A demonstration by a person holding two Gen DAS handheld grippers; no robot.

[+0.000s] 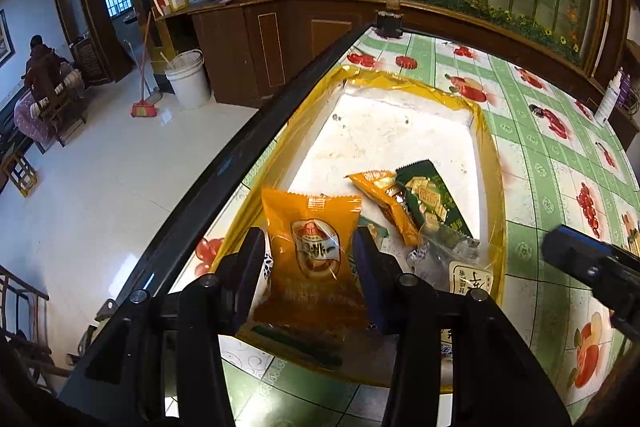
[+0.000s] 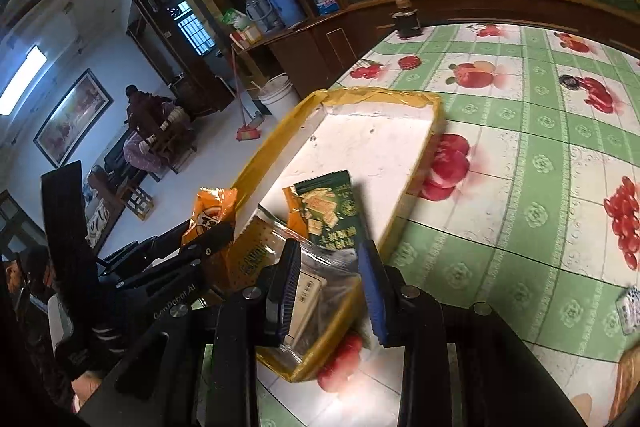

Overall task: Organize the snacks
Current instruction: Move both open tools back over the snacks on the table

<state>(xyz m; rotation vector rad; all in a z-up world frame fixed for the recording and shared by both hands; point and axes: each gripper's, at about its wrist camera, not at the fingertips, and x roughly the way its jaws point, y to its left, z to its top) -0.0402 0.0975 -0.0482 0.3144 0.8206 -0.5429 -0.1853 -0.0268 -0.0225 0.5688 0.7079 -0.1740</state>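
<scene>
My L tongs (image 1: 310, 253) grip orange packet (image 1: 308, 247) above tray (image 1: 486, 131) for drop-in; R tongs (image 2: 330, 279) open over clear packet (image 2: 320, 291) inside tray.

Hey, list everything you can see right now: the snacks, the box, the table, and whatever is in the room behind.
box: one, white with yellow taped rim, on the tablecloth
held packet: one, orange, upright over the box's near end
green packet: one, dark green, lying in the box
second orange packet: one, orange, in the box, touching the green packet
clear packet: one, clear with cream label, box's near right corner
tablecloth: one, green check with red fruit
jar: one, dark, table's far edge
bucket: one, white, on the floor
broom: one, red, beside the bucket
person: one, seated far left
left gripper: black, fingers gripping the held packet
right gripper: black, fingers open above the clear packet
</scene>
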